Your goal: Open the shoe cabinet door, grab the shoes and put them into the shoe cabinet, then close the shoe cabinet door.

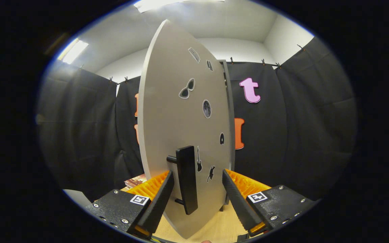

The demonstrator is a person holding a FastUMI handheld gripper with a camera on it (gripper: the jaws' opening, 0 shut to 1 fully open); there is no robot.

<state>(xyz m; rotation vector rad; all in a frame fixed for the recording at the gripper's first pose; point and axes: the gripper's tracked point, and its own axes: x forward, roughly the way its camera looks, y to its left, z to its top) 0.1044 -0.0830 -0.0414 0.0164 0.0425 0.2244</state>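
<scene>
At the far left, beyond the fingers, something flat and reddish-brown (135, 181) lies on the pale wooden surface (219, 229), too small to identify. Next comes the left finger (155, 206), which stands just beside the near edge of the shoe cabinet door (177, 111); whether it touches the panel cannot be told. The grey door is swung out and seen nearly edge-on, rising tall ahead of the gripper (197, 195), its face dotted with small dark stickers, among them a pair of sunglasses (187, 89), a round moon-like disc (207, 108), a guitar (199, 160) and a cat (210, 173). The black bar handle (186, 179) stands upright on two short posts low on the door, between the two fingers and nearer the left one. The jaws are spread wide with a clear gap on the right side of the handle, so nothing is clamped. Behind the door's far edge a sliver of the cabinet's frame (227, 101) shows. The right finger stands apart from the door.
</scene>
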